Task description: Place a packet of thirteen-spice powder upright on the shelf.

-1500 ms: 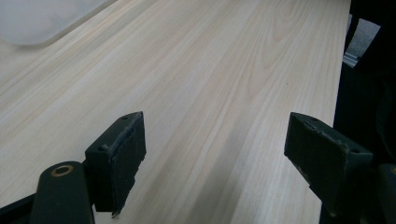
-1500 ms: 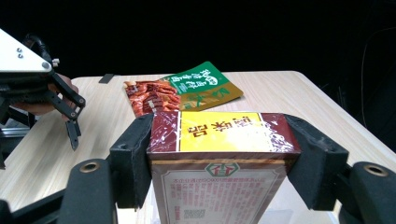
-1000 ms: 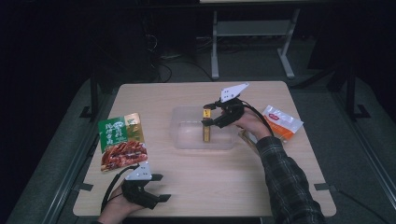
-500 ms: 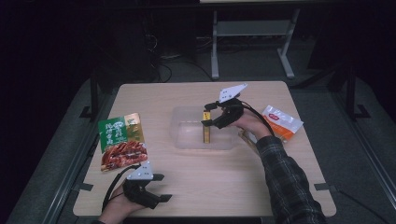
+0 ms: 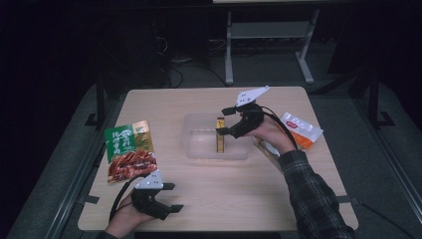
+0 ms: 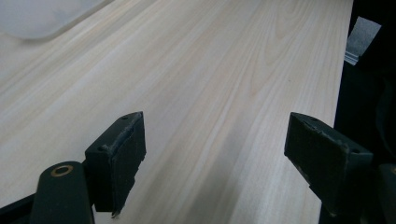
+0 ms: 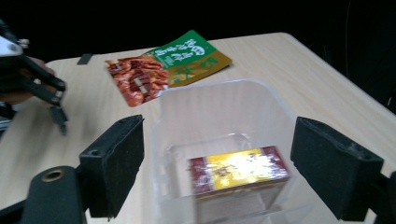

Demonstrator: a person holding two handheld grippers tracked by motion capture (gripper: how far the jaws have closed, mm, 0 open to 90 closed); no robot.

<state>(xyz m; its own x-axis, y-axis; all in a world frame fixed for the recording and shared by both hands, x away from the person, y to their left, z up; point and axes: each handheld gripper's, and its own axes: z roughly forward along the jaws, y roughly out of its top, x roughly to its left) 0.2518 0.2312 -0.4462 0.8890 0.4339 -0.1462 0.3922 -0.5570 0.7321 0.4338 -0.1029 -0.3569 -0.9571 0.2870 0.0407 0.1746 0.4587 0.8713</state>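
Note:
A yellow and maroon box [image 5: 219, 141] stands on end inside a clear plastic container [image 5: 196, 149] at the table's middle. My right gripper [image 5: 222, 121] hovers just above the box. Its jaws have just been opening and stand wide, with the box [image 7: 238, 173] below and between them, untouched by either pad. The container's wall [image 7: 210, 105] rises around the box. My left gripper [image 5: 175, 197] rests open near the table's front left edge. In its own view the left gripper [image 6: 217, 135] has only bare wood between its fingers.
A green and red snack packet [image 5: 130, 150] lies flat at the left, also seen as the snack packet [image 7: 168, 63] beyond the container. A white and orange packet [image 5: 300, 130] lies at the right, behind my right hand. A corner of the container [image 6: 39, 18] shows far ahead of the left gripper.
The right gripper's jaws have spread wider and the hand has lifted a little above the box. The box stays standing in the container. The left gripper has not moved.

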